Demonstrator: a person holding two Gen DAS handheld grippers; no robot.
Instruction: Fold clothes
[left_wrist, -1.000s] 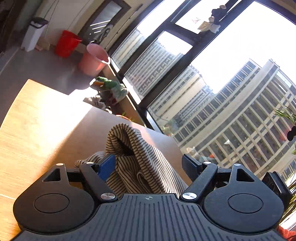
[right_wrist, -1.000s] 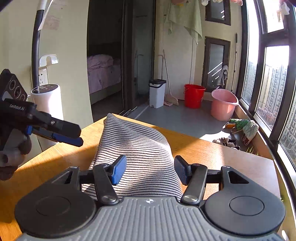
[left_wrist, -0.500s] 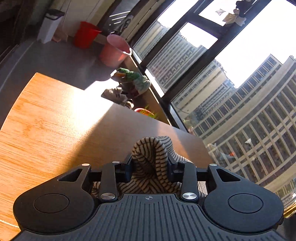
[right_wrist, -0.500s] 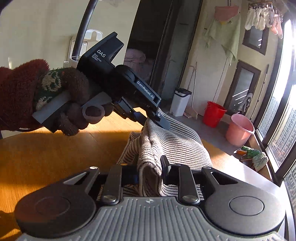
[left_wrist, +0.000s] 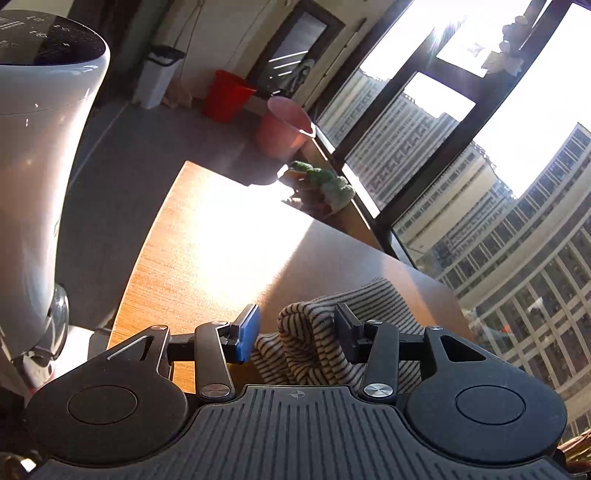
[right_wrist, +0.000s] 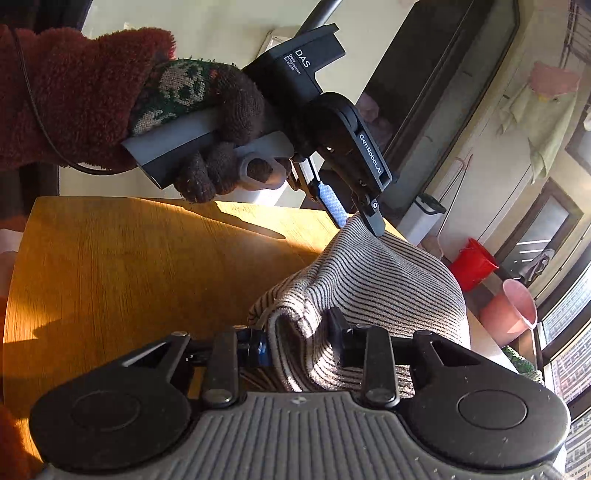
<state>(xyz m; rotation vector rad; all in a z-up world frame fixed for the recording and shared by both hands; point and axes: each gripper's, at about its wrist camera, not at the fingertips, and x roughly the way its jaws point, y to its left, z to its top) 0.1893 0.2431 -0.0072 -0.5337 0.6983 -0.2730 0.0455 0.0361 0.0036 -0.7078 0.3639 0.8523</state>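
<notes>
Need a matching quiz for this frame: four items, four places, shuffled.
Things:
1. striped garment
2. red bucket
3. pink bucket
4. gloved hand

Places:
a. on the floor between the white bin and the pink bucket
b. wrapped round a grey handle
c. bunched up on the wooden table
d. on the floor, closest to the window

Pairs: 1-c, 2-a, 3-d, 4-b
</notes>
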